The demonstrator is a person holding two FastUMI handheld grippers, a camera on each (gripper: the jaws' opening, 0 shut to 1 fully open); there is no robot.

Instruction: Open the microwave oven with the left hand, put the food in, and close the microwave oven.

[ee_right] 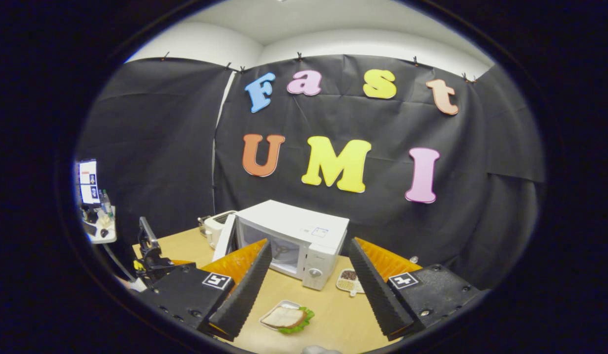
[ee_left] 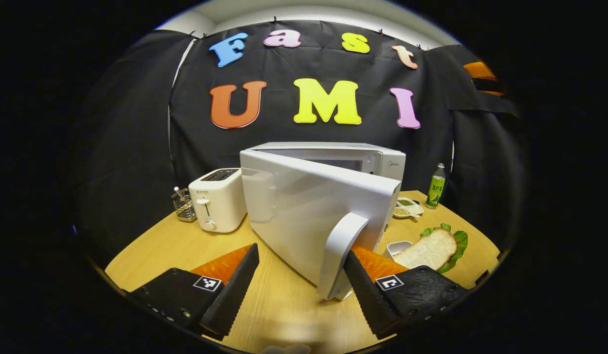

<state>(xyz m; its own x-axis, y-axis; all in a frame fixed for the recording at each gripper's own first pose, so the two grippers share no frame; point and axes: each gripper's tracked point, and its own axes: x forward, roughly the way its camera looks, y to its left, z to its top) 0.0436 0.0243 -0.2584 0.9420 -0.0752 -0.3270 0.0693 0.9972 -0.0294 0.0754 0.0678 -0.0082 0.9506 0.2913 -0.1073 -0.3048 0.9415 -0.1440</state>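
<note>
The white microwave (ee_left: 333, 157) stands at the middle of the wooden table, its door (ee_left: 304, 211) swung partly open toward me. The door's handle (ee_left: 339, 253) lies between my left gripper's fingers, close against the right-hand one. My left gripper (ee_left: 301, 251) is open, not clamped on the handle. The food, a bread slice on lettuce in a white dish (ee_left: 429, 248), sits right of the door. In the right gripper view the microwave (ee_right: 304, 231) shows with its cavity exposed, and the food (ee_right: 286, 317) lies in front of it. My right gripper (ee_right: 309, 243) hangs open, high above the table.
A white toaster (ee_left: 217, 199) and a wire holder (ee_left: 183, 204) stand left of the microwave. A small dish of seeds (ee_left: 407, 207) and a green bottle (ee_left: 436, 186) are at its right. The table's front edge (ee_left: 284, 339) is near. A shelf with items (ee_right: 95, 216) is far left.
</note>
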